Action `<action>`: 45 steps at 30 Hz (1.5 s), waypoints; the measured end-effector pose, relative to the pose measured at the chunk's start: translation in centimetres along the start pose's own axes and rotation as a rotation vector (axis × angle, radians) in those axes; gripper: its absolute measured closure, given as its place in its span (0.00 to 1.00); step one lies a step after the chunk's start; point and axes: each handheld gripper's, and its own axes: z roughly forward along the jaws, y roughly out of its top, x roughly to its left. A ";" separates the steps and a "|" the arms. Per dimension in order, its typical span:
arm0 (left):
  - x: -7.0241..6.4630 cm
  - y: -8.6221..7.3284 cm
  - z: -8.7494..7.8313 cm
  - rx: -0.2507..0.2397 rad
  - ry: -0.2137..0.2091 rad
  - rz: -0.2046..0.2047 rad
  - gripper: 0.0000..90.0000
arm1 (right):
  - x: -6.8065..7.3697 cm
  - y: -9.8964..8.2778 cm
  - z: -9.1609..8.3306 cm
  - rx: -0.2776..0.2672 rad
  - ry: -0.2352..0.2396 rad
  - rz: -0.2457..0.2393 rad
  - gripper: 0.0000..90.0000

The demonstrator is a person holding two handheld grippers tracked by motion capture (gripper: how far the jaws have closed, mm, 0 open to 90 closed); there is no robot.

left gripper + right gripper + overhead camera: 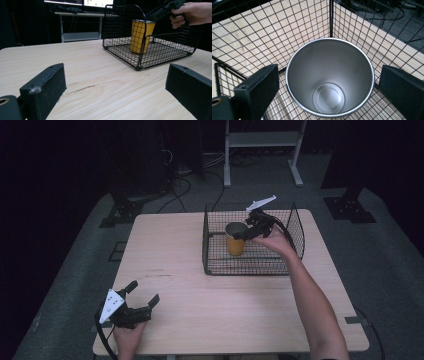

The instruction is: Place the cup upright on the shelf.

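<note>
A yellow cup (pixel 235 240) with a bare steel inside stands upright in a black wire basket (pixel 250 272) at the far right of the wooden table. My right gripper (pixel 245 231) hangs over the cup's mouth. In the right gripper view its jaws stand open on either side of the cup's rim (pixel 329 75), apart from it, with the basket's mesh (pixel 287 25) around. My left gripper (pixel 144 291) rests low near the table's front left corner, open with nothing between its jaws (pixel 115 92). From there the cup (pixel 141 37) shows through the basket (pixel 162 55), with the right gripper (pixel 162 11) above.
The table (pixel 210 310) has bare wood between the left gripper and the basket, with a faint scratch (pixel 80 88). A white stand (pixel 262 140) and cables (pixel 180 185) sit on the floor behind the table.
</note>
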 end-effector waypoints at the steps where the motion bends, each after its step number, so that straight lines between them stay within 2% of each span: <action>1: 0.0 0.0 0.0 0.000 0.000 0.000 0.03 | 0.0 0.0 0.0 0.000 0.000 0.000 0.03; 9: -0.1 0.0 0.1 0.006 0.006 0.004 0.03 | 0.3 0.2 -2.3 -0.057 0.017 -0.004 0.03; 17: -0.1 0.0 0.0 0.007 0.005 0.003 0.03 | 1.0 -0.4 -4.5 -0.098 0.051 0.004 0.04; 27: -0.2 0.0 0.0 0.006 0.001 0.006 0.03 | 2.5 -1.8 -6.3 -0.115 0.076 -0.001 0.05; 32: -0.3 0.0 0.0 0.010 0.004 0.009 0.03 | 3.1 -2.7 -7.0 -0.102 0.084 0.005 0.06; 36: -0.2 0.0 0.0 0.008 0.005 0.008 0.03 | 3.2 -3.1 -7.4 -0.091 0.091 0.009 0.06; 45: -0.3 0.0 0.0 0.009 0.004 0.011 0.03 | 3.5 -4.2 -8.5 -0.108 0.091 0.016 0.06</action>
